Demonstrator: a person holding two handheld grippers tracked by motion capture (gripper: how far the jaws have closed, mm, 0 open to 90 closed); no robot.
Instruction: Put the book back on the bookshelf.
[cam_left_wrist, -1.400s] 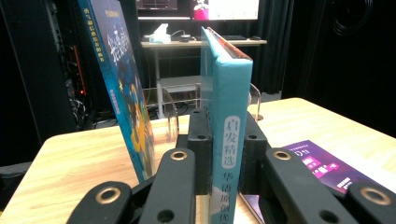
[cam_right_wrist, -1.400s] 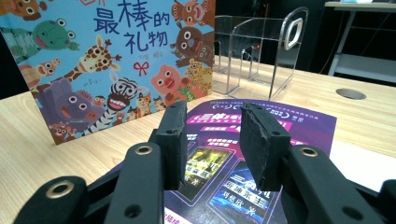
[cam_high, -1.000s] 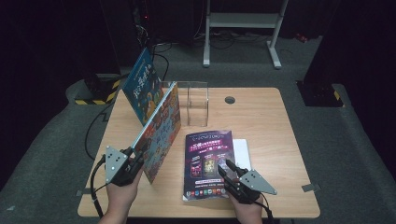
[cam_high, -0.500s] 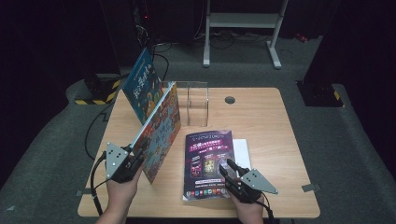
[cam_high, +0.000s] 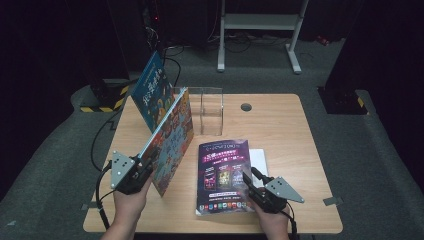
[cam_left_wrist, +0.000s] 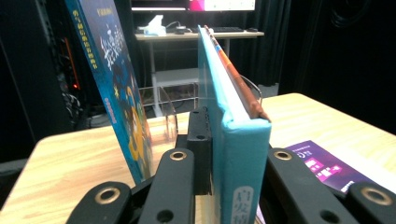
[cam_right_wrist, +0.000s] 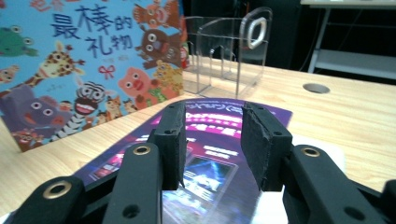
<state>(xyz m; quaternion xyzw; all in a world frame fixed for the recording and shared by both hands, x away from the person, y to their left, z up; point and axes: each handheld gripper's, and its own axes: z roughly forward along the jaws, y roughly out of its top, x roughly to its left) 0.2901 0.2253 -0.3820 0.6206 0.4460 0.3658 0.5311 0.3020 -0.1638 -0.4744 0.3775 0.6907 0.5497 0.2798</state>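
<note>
A picture book with cartoon animals (cam_high: 172, 135) stands on its lower edge on the left half of the table, tilted. My left gripper (cam_high: 142, 167) is shut on its near end. In the left gripper view the teal spine (cam_left_wrist: 243, 154) is pinched between the jaws of the left gripper (cam_left_wrist: 236, 140). A purple booklet (cam_high: 222, 170) lies flat at the front centre. My right gripper (cam_high: 248, 180) hovers low over its near right corner. Its jaws stand apart with nothing between them, and the booklet (cam_right_wrist: 215, 140) shows beneath the right gripper (cam_right_wrist: 212, 140).
A second blue book (cam_high: 155, 90) leans upright at the table's back left. A clear acrylic holder (cam_high: 211, 111) stands behind the booklet. A white sheet (cam_high: 260, 160) lies under the booklet's right side. A round cable hole (cam_high: 245, 106) sits at the back centre.
</note>
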